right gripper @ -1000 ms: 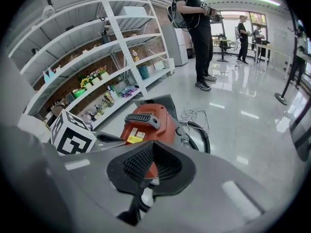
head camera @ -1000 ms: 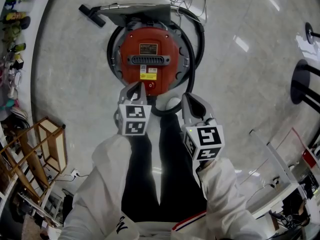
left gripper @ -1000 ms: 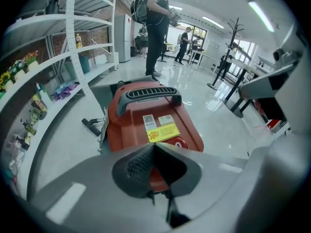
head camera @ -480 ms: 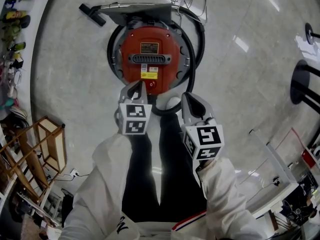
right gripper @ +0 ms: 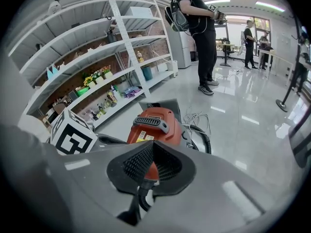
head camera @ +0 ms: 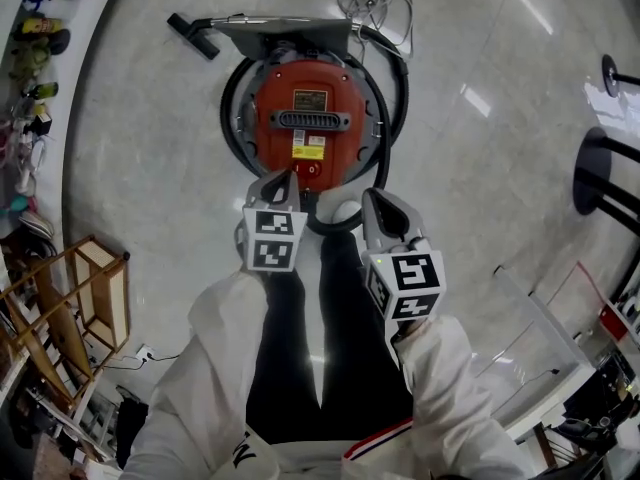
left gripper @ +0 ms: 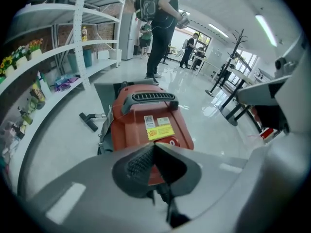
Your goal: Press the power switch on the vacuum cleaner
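Premises: large open-plan work hall, part office, part mock shop.

Evidence:
- glossy pale grey tiled floor (head camera: 480, 168) throughout
- tall white metal shelving (right gripper: 121, 57), upper left of the right gripper view, stocked with small bottles and yellow artificial flowers (left gripper: 10, 61)
- long ceiling strip lights (left gripper: 266, 23), upper right
- black coat stand (left gripper: 236, 42)
- standing person with black backpack (right gripper: 201, 33), top centre
- light wooden rack (head camera: 70, 308), lower left of the head view

A white long-sleeved jacket (head camera: 225, 368) is worn over black trousers (head camera: 320, 353), and a red and navy stripe (head camera: 380, 438) is seen at the hem. The left gripper (head camera: 284, 175) and right gripper (head camera: 372, 196) are moulded in grey plastic. Each is topped by a white cube (head camera: 408, 282) printed with black square markers. Dark ribbed pads (left gripper: 138, 164) are set inside the jaws, above a thin black cable (right gripper: 141, 198).
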Available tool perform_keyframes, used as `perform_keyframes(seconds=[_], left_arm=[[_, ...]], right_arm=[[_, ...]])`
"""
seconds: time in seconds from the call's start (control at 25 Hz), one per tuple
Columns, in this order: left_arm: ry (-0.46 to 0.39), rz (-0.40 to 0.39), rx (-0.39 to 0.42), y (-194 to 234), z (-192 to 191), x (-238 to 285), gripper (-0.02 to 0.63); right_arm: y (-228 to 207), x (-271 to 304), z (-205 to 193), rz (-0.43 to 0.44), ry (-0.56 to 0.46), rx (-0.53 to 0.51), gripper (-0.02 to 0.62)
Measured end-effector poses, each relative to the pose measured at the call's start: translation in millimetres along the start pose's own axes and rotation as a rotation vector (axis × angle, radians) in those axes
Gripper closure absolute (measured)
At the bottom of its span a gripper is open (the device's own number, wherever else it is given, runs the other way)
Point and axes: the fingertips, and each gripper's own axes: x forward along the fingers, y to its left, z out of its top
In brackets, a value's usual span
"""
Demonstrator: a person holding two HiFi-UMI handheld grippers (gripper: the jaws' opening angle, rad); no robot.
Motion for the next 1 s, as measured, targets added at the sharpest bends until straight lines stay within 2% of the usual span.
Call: perform_keyframes(seconds=[0.28, 0.6, 0.88, 1.0], left_arm=[[-0.075, 0.004, 0.049, 11, 23, -51, 0.606], [-0.168, 0.016, 0.115, 31, 55, -115, 0.606], [-0.212, 0.022, 0.115, 34, 60, -174, 0.606], [-0.262, 0.020, 0.112, 31, 77, -204, 0.606]], right_arm=[[16, -29, 32, -0.039, -0.071, 0.068, 0.595], [51, -75, 50, -0.069, -0.109, 0.071, 0.595], [81, -109, 71, -0.079, -0.154, 0.064, 0.595], [97, -123, 86, -0.068, -0.177, 0.037, 0.595]])
